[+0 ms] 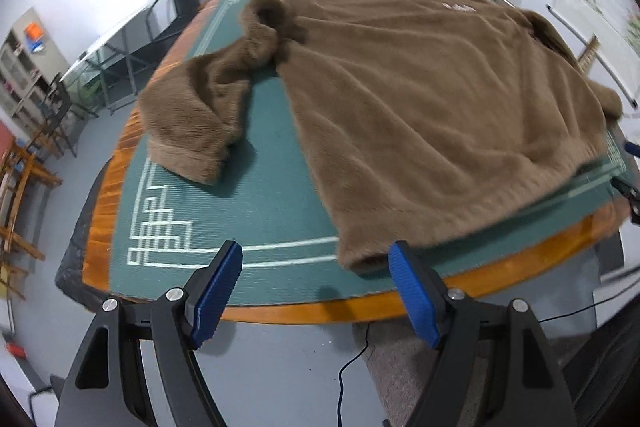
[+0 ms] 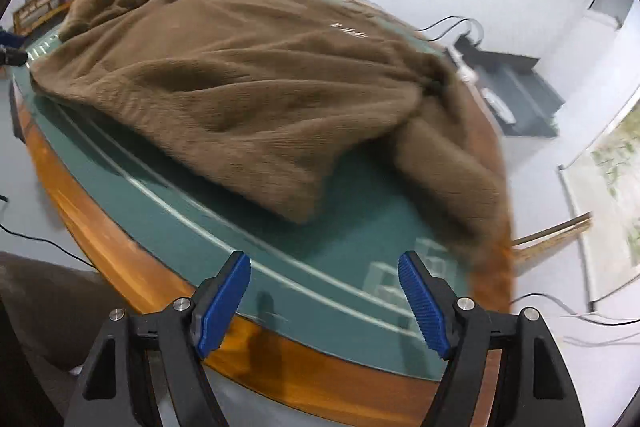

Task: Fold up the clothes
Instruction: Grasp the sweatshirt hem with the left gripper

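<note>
Both pairs of jaws stand wide apart with nothing between them, above the near edge of a table where a brown fleece sweater lies spread.

In the left wrist view, the left gripper (image 1: 316, 267) hovers with its blue pads spread over the green mat (image 1: 264, 195), just beside the sweater's (image 1: 420, 99) near hem corner; one sleeve (image 1: 196, 107) lies bent out to the left on the mat, and the wooden table (image 1: 500, 275) rim shows below. In the right wrist view, the right gripper (image 2: 324, 279) hangs open over the mat (image 2: 352, 239) and the table's (image 2: 120, 239) edge; the sweater (image 2: 240, 75) lies rumpled ahead of it, its other sleeve (image 2: 452, 179) trailing toward the right rim.
</note>
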`<state>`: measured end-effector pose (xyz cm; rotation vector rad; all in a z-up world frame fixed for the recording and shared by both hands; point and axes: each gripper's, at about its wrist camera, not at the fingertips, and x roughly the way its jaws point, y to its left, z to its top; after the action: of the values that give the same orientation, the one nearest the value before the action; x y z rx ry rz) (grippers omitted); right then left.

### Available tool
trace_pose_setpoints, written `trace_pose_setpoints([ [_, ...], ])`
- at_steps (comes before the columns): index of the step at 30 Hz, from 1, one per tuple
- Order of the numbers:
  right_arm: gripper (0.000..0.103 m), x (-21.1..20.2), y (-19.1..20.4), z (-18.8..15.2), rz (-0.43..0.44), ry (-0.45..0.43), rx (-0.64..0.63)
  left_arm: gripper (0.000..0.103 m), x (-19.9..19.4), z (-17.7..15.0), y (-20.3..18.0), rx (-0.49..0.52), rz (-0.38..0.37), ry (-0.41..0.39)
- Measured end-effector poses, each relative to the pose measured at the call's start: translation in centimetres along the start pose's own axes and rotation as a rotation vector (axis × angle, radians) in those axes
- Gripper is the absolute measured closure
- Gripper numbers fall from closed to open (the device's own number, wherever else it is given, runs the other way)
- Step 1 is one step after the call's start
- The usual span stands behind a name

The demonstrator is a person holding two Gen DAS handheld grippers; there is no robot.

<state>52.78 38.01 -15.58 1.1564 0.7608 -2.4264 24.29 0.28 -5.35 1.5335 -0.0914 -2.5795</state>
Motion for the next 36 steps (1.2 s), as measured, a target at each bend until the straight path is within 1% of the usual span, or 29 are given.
trace_pose_setpoints([
  [2, 0.025, 0.6, 0.5, 0.5, 0.019, -0.002, 0.045, 0.023, 0.2, -0.3, -0.6, 0.026, -0.007, 0.004],
  [6, 0.025, 2.2, 0.4, 2.0, -0.013, 0.001, 0.086, 0.023, 1.0, -0.8, -0.9, 0.000, -0.034, 0.030],
  [9, 0.035, 3.4, -0.7, 3.5, -0.004, -0.009, 0.145, 0.023, 1.4, -1.5, -1.1, 0.001, -0.045, 0.044],
  [10, 0.035, 2.5, -0.2, 3.5, -0.006, -0.021, 0.160, 0.023, 1.5, -1.8, -1.1, 0.005, -0.047, 0.049],
  [13, 0.035, 2.1, -1.5, 5.1, 0.029, -0.065, 0.232, 0.023, 2.5, -2.7, -1.1, -0.008, -0.067, 0.080],
  [16, 0.035, 2.0, -2.3, 6.4, 0.060, -0.087, 0.300, 0.023, 3.0, -2.7, -0.9, -0.060, -0.076, 0.075],
  [18, 0.035, 2.4, -2.7, 7.1, 0.087, -0.085, 0.340, 0.023, 3.2, -2.0, -0.5, -0.121, -0.109, 0.055],
  [23, 0.035, 3.1, -2.6, 7.0, 0.098, -0.051, 0.349, 0.023, 4.7, 0.0, 0.4, -0.213, -0.084, 0.019],
  [24, 0.035, 3.1, -2.4, 6.8, 0.100, -0.047, 0.346, 0.025, 5.1, 0.3, 0.6, -0.234, -0.080, 0.023],
  [25, 0.035, 3.1, -2.1, 6.6, 0.101, -0.047, 0.331, 0.030, 5.5, 0.5, 0.9, -0.262, -0.087, 0.029],
  [26, 0.035, 3.0, -1.9, 6.6, 0.096, -0.047, 0.307, 0.047, 5.9, 0.8, 1.3, -0.296, -0.113, 0.036],
  [27, 0.035, 2.8, -1.3, 6.5, 0.082, -0.047, 0.278, 0.059, 6.1, 0.9, 1.6, -0.318, -0.119, 0.041],
  [29, 0.035, 2.4, -0.3, 6.1, 0.055, -0.050, 0.228, 0.068, 6.3, 1.2, 1.9, -0.348, -0.130, 0.045],
  [30, 0.035, 2.2, 0.2, 5.9, 0.041, -0.052, 0.204, 0.075, 6.4, 1.4, 2.1, -0.356, -0.136, 0.044],
  [33, 0.035, 1.5, 1.3, 5.5, -0.004, -0.068, 0.146, 0.076, 6.5, 1.9, 2.1, -0.349, -0.130, 0.040],
  [35, 0.035, 1.2, 2.3, 5.7, -0.049, -0.087, 0.083, 0.076, 6.6, 2.4, 1.8, -0.336, -0.120, 0.035],
  [36, 0.041, 1.3, 2.7, 5.8, -0.065, -0.090, 0.051, 0.076, 6.8, 2.6, 1.8, -0.337, -0.117, 0.036],
])
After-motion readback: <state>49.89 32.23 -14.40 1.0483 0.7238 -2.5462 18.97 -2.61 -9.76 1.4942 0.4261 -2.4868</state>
